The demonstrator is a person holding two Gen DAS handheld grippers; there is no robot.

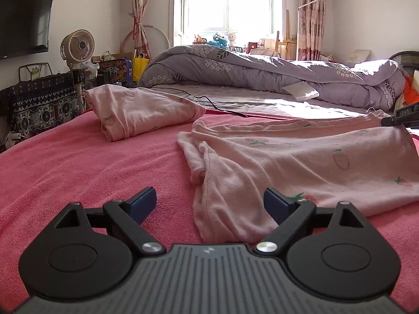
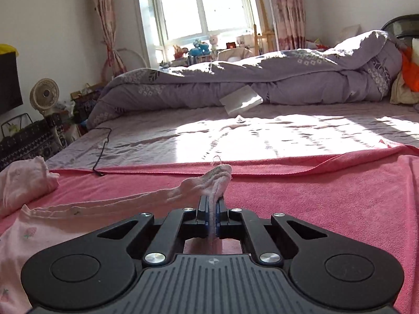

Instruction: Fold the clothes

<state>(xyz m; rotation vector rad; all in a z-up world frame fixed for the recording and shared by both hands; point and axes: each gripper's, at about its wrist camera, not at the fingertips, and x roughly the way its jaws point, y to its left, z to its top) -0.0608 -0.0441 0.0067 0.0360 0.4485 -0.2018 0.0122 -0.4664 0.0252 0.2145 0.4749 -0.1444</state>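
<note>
A pale pink garment with a strawberry print (image 1: 301,162) lies spread on the pink towel (image 1: 65,167). My left gripper (image 1: 209,196) hovers open over its near left corner; the cloth lies between the fingers, and the pads are apart from it. My right gripper (image 2: 212,201) is shut on a bunched edge of the same garment (image 2: 52,225), lifted a little off the towel (image 2: 327,196). Its tip shows at the far right of the left wrist view as the right gripper (image 1: 400,119). A second pink garment (image 1: 138,110) sits folded at the back left.
Behind the towel lie a grey-purple sheet, a rolled purple duvet (image 1: 262,70), a white box (image 1: 301,91) and a black cable (image 1: 209,102). A fan (image 1: 77,44), a patterned bag and a wall screen (image 1: 23,21) stand left of the bed.
</note>
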